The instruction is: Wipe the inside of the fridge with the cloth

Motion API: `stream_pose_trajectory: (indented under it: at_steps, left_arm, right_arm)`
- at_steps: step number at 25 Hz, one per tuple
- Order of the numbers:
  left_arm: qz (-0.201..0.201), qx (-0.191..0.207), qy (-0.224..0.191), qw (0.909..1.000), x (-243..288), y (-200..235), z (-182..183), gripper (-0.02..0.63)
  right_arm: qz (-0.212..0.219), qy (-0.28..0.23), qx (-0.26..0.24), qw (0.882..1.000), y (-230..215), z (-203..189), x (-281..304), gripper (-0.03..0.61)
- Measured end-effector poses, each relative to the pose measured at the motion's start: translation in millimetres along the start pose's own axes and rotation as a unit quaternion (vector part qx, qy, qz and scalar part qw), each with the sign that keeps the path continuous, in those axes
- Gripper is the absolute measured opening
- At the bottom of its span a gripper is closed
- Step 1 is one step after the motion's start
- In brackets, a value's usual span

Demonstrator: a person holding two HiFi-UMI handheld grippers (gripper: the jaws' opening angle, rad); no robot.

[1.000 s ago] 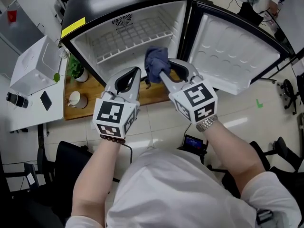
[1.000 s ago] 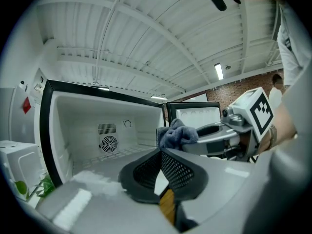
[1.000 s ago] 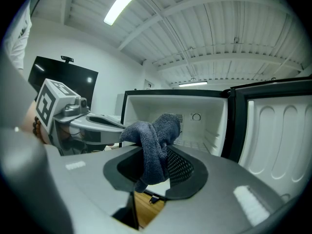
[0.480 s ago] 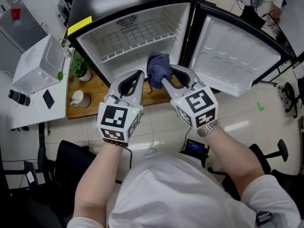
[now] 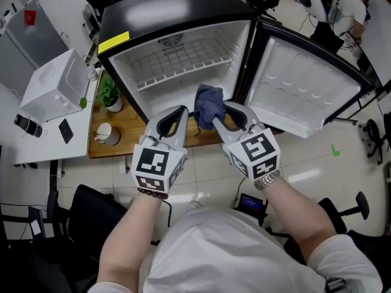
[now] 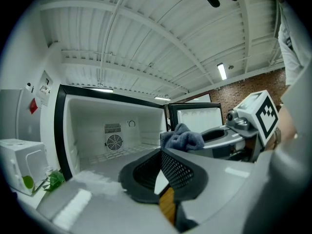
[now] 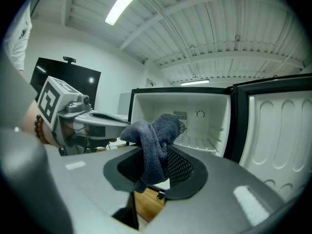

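A small black fridge (image 5: 183, 11) stands open with its white inside and wire shelf (image 5: 183, 63) showing; its door (image 5: 305, 84) swings out to the right. My right gripper (image 5: 215, 118) is shut on a bunched dark blue cloth (image 5: 208, 102), held just in front of the fridge opening. In the right gripper view the cloth (image 7: 153, 143) hangs between the jaws. My left gripper (image 5: 181, 116) is shut with nothing in it, side by side with the right one. The left gripper view shows the fridge interior (image 6: 114, 135) and the cloth (image 6: 183, 139) at the right.
The fridge sits on a wooden board (image 5: 119, 142) with a potted plant (image 5: 110, 96) and a white cup (image 5: 105, 133). A white appliance (image 5: 55, 84) stands on a table at the left. Office chairs stand at the lower left (image 5: 91, 212) and at the right (image 5: 366, 224).
Both grippers sit slightly lower and further right in the head view, as the view has shifted. The cloth stays gripped in the right gripper.
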State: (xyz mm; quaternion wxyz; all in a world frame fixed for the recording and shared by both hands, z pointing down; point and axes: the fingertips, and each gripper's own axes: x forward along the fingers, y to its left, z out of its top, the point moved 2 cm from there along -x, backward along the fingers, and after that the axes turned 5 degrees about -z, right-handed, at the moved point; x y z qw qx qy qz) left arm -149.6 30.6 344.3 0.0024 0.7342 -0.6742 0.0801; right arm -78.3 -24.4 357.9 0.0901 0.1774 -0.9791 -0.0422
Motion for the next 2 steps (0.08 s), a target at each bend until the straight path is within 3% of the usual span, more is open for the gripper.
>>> stream_pose_trajectory:
  at_steps: [2]
  left_arm:
    - [0.003,0.001,-0.001,1.0000,0.2,0.7,-0.9,0.005]
  right_arm:
    - [0.000,-0.001,0.001,1.000,0.1,-1.0,-0.6,0.110]
